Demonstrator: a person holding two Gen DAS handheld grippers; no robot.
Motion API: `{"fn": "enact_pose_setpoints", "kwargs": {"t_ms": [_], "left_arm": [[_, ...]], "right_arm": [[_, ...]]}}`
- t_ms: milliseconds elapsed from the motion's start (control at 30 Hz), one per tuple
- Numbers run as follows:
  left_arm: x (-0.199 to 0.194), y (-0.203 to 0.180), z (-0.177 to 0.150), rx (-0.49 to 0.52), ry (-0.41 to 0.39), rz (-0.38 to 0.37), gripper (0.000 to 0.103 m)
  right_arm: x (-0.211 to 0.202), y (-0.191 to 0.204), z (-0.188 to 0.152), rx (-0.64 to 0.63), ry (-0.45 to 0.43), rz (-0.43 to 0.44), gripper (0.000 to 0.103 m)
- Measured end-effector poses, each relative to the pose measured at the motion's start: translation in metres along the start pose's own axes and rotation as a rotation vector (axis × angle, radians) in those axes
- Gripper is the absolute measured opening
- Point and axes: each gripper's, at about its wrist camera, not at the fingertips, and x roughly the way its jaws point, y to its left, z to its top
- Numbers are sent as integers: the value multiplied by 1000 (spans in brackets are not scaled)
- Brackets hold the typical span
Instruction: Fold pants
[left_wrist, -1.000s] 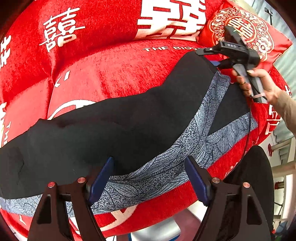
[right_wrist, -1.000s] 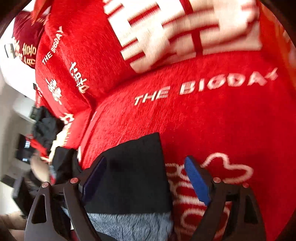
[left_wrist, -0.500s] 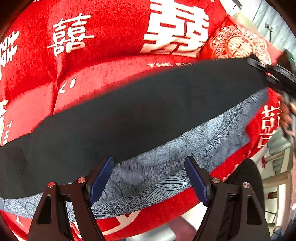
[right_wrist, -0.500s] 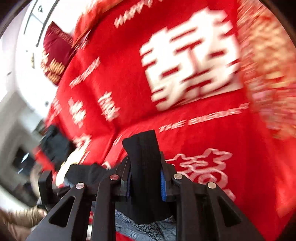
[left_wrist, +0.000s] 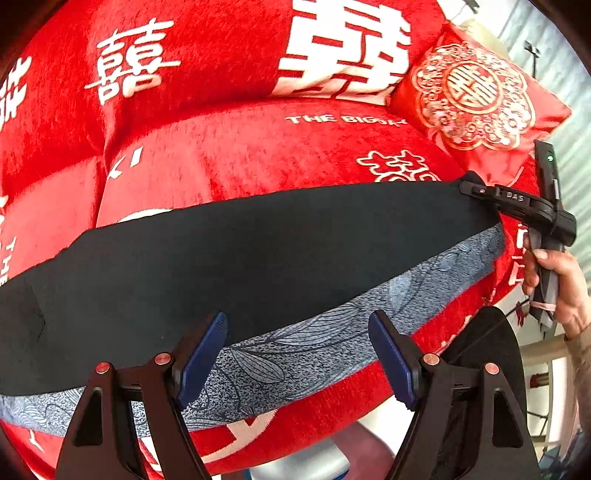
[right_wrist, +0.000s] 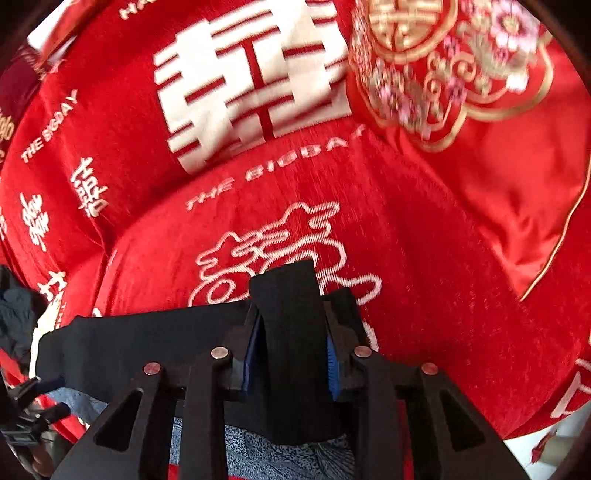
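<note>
Two grippers work over a red sofa (left_wrist: 258, 155) printed with white characters. Black pants (left_wrist: 240, 258) with a grey-blue patterned band lie stretched across the seat cushion, well out to either side. The left gripper (left_wrist: 297, 354) hangs above the near patterned edge, its jaws released and wide apart, with nothing between the blue pads. The right gripper (right_wrist: 290, 354) grasps a bunched black end of the pants, though its jaws are easing open. A red embroidered cushion (left_wrist: 476, 96) rests at the sofa's right end.

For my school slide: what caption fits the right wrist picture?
Right gripper pinching the black pants above a red sofa.
</note>
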Motion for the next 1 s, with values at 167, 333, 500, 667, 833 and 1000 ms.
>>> {"fn": "enact_pose_setpoints", "kwargs": {"t_ms": [167,333,500,667,833,1000], "left_arm": [[32,-3,1,21,107,34,79],[30,-22,2,66,68,3,79],[45,-39,15,74,52,56,79],[70,-46,19,43,73,129,79],[72,-41,7,73,98,180,80],[57,-22,-2,20,88,192,80]], "right_arm": [[29,-16,-4,42,63,-59,35],[2,-10,-2,34,5,-126,56],[-42,-9,-26,6,-113,-150,59],[-21,68,-69,-334,-25,-104,59],[14,65,-88,-389,80,-138,60],[-3,26,-79,-186,126,-117,61]]}}
